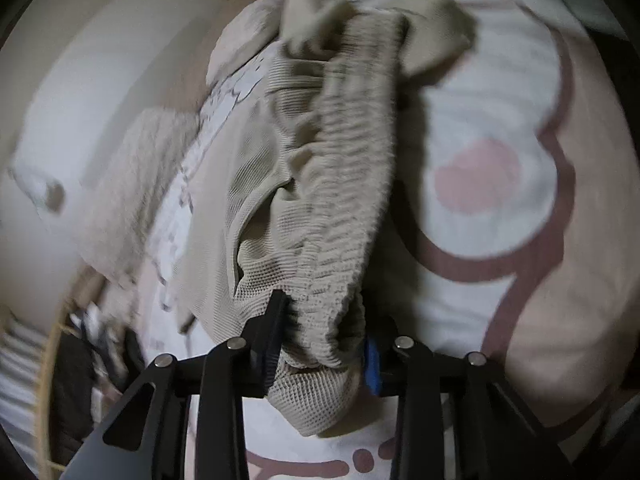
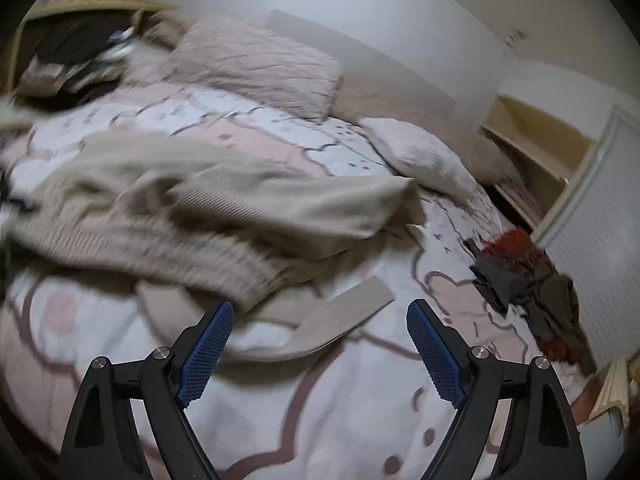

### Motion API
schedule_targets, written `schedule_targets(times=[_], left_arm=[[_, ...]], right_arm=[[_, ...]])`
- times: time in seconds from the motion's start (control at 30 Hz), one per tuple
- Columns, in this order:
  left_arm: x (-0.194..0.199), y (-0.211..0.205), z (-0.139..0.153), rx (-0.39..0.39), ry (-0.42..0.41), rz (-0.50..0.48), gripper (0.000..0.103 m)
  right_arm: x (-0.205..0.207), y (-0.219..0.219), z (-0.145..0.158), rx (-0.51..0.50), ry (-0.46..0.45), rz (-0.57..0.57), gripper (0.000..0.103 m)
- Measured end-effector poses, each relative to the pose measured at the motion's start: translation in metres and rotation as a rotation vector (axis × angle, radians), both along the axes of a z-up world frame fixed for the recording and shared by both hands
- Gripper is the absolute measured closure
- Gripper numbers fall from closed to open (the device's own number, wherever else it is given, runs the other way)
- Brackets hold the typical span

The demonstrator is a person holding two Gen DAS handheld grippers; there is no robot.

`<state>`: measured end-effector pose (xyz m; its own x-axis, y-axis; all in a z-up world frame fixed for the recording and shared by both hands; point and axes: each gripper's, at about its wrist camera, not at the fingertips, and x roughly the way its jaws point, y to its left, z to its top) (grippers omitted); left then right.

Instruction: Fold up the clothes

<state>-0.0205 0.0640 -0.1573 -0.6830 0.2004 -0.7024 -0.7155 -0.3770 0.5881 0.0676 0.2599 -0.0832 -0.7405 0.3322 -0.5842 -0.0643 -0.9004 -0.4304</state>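
Observation:
A beige waffle-knit garment with a gathered elastic waistband lies crumpled on the bed. My left gripper is shut on one end of that waistband; bunched cloth fills the gap between its fingers. In the right wrist view the same beige garment sprawls across the bed's middle, and a flat beige strap trails from it toward me. My right gripper hovers open just above the strap, its blue pads wide apart with nothing pressed between them.
The bed has a white and pink patterned duvet. Two pillows lie at its head. A heap of dark and red clothes sits near the right edge. A basket with dark items stands at the far left.

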Motion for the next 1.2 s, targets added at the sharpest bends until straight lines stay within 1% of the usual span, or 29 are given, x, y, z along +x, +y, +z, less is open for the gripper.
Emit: schedule_targets(times=[0.17, 0.23, 0.37, 0.47, 0.63, 0.7, 0.83, 0.9, 1.07, 1.1, 1.13, 1.17, 1.2], left_arm=[[-0.031, -0.009, 0.042, 0.214, -0.118, 0.137, 0.074], [-0.046, -0.015, 0.06, 0.307, -0.162, 0.197, 0.074], [-0.062, -0.023, 0.087, 0.446, -0.198, 0.259, 0.075], [-0.072, -0.026, 0.108, 0.538, -0.21, 0.287, 0.075], [-0.079, -0.017, 0.133, 0.608, -0.183, 0.266, 0.075], [-0.084, -0.015, 0.143, 0.643, -0.178, 0.261, 0.075], [-0.091, -0.011, 0.163, 0.705, -0.153, 0.251, 0.075], [-0.093, -0.008, 0.174, 0.727, -0.135, 0.243, 0.075], [-0.1, -0.009, 0.201, 0.79, -0.091, 0.242, 0.075], [-0.102, -0.009, 0.205, 0.799, -0.083, 0.242, 0.075], [-0.103, -0.009, 0.209, 0.804, -0.076, 0.241, 0.075], [-0.104, -0.009, 0.213, 0.809, -0.068, 0.24, 0.075], [-0.105, -0.008, 0.217, 0.811, -0.061, 0.238, 0.075]], right_arm=[[0.008, -0.048, -0.027, 0.168, -0.008, 0.115, 0.015], [0.004, -0.065, -0.034, 0.214, 0.0, 0.154, 0.015], [-0.013, -0.09, -0.042, 0.283, 0.05, 0.188, 0.015], [-0.031, -0.101, -0.049, 0.321, 0.081, 0.163, 0.015], [-0.06, -0.106, -0.055, 0.339, 0.126, 0.097, 0.015], [-0.07, -0.105, -0.059, 0.355, 0.137, 0.053, 0.015], [-0.084, -0.095, -0.068, 0.387, 0.133, -0.027, 0.015], [-0.089, -0.089, -0.073, 0.389, 0.123, -0.043, 0.015], [-0.102, -0.072, -0.069, 0.375, 0.13, -0.087, 0.017], [-0.105, -0.068, -0.068, 0.366, 0.126, -0.089, 0.023], [-0.108, -0.064, -0.067, 0.344, 0.116, -0.064, 0.028], [-0.11, -0.06, -0.066, 0.323, 0.106, -0.04, 0.047], [-0.114, -0.055, -0.065, 0.307, 0.089, -0.016, 0.065]])
